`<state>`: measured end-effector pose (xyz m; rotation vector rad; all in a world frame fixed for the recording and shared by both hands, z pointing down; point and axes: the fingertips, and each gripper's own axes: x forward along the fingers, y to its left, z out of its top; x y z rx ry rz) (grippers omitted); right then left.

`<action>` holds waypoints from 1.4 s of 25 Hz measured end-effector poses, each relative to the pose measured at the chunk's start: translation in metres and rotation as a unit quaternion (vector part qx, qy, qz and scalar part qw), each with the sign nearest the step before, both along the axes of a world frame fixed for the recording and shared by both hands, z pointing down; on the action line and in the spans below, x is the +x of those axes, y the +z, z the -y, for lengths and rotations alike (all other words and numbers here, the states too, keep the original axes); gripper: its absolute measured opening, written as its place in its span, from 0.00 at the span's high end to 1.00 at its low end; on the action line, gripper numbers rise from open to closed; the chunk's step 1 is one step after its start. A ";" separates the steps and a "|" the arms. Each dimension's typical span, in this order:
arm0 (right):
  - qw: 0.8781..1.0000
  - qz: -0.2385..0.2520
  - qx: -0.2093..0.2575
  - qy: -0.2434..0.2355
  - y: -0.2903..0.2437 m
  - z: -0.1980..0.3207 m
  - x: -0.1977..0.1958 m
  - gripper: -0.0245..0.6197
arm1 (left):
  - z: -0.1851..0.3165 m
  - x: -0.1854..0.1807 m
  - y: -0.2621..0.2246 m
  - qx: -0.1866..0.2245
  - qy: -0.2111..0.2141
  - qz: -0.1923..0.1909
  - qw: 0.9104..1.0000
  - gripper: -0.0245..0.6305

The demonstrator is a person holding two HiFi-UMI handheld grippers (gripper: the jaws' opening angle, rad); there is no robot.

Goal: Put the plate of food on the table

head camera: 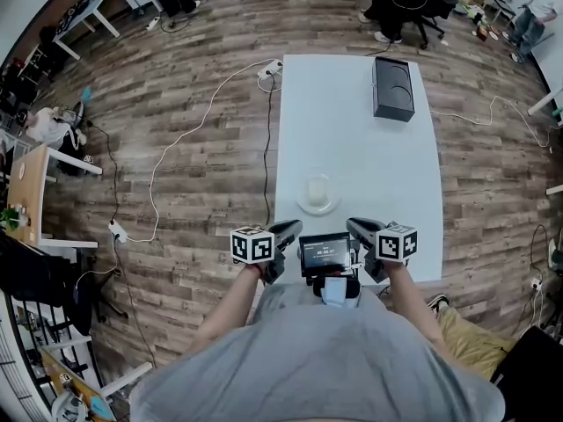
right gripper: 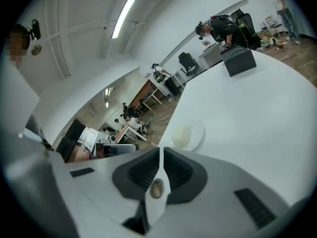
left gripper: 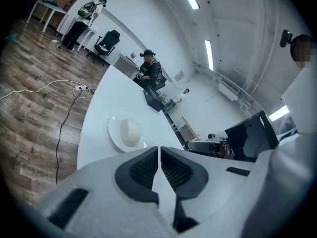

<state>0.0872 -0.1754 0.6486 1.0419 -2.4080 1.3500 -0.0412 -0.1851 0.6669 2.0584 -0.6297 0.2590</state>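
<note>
A white plate [head camera: 318, 193] with a pale mound of food rests on the long white table [head camera: 387, 165], near its front end. The plate [left gripper: 126, 132] lies just beyond the left jaws, and in the right gripper view the plate [right gripper: 188, 135] sits a little past the jaws. My left gripper [head camera: 288, 232] is shut and empty, close to the table's front left edge. My right gripper [head camera: 356, 229] is shut and empty too, to the right of the plate and nearer to me. Neither gripper touches the plate.
A black box [head camera: 393, 88] stands at the table's far right. A small screen device [head camera: 325, 253] hangs at my chest between the grippers. White cables [head camera: 167, 161] and a power strip [head camera: 269, 70] lie on the wooden floor at left. People [head camera: 400, 3] and desks stand beyond the table.
</note>
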 end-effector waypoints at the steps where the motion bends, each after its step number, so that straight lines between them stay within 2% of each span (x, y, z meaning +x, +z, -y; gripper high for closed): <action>1: 1.000 0.000 -0.001 0.000 0.000 -0.003 0.001 0.90 | -0.004 0.000 -0.001 0.000 0.001 0.001 1.000 0.92; 10: 1.000 -0.002 -0.003 -0.007 -0.005 -0.027 0.007 0.91 | -0.034 0.006 -0.005 -0.008 0.012 0.005 1.000 0.92; 22: 1.000 0.007 0.002 -0.004 -0.009 -0.024 0.005 0.91 | -0.024 0.009 -0.012 0.004 0.011 0.002 1.000 0.92; 35: 1.000 0.000 -0.001 0.000 -0.005 -0.026 0.007 0.91 | -0.019 0.008 -0.006 -0.006 0.004 -0.007 1.000 0.92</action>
